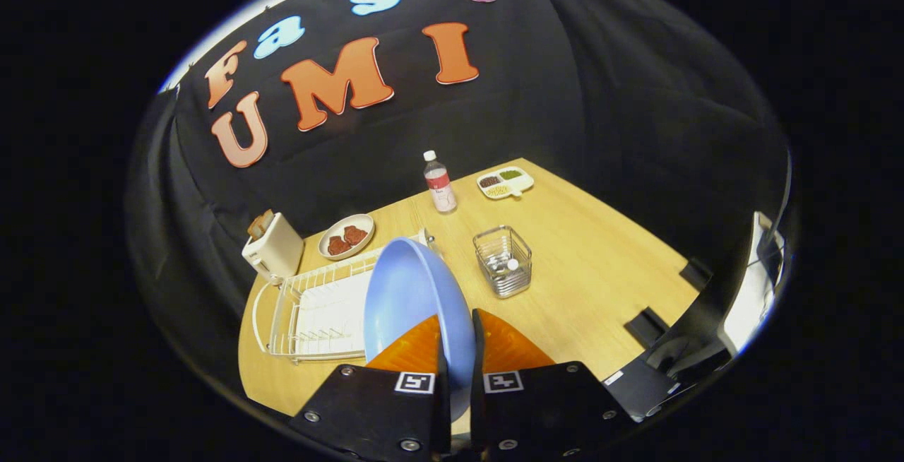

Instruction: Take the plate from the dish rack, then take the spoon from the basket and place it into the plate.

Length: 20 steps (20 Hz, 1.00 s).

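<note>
A light blue plate [409, 299] stands on edge between my fingers, lifted above the table. My gripper [458, 349] is shut on the plate, one finger on each face of its rim. To its left, the white wire dish rack [311, 314] sits on the wooden table with its slots bare. Beyond the fingers and slightly right stands a small wire basket [503, 261] with the spoon [510, 265] upright inside, its pale tip showing.
A white toaster [274, 246] with toast stands behind the rack. A bowl of brown food [346, 236], a clear bottle [439, 183] and a divided snack tray [505, 182] lie further back. Bare wooden table [607, 271] spreads right of the basket.
</note>
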Tool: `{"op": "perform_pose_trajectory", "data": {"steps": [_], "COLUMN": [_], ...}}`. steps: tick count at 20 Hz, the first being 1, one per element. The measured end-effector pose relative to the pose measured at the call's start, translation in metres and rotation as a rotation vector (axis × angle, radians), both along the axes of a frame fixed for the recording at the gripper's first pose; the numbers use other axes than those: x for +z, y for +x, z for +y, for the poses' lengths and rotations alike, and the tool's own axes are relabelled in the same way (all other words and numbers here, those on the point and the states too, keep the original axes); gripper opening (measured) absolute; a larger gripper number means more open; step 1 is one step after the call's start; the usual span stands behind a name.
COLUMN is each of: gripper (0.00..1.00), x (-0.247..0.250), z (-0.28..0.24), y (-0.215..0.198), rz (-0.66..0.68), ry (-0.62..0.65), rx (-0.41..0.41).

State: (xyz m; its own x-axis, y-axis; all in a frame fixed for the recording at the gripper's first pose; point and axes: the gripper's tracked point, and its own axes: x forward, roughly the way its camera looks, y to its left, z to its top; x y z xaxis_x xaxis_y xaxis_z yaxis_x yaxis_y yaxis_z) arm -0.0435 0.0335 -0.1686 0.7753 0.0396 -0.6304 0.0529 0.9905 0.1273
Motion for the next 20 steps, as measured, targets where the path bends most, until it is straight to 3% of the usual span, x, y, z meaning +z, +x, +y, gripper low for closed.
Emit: {"op": "perform_pose_trajectory", "data": {"steps": [9,20], "gripper": [0.11,0.11], "x": [-0.067,-0.135], "z": [-0.01,-0.005], "y": [-0.045,-0.07], "rz": [0.13,0.265], "ry": [0.185,0.239], "rx": [-0.046,-0.03]}}
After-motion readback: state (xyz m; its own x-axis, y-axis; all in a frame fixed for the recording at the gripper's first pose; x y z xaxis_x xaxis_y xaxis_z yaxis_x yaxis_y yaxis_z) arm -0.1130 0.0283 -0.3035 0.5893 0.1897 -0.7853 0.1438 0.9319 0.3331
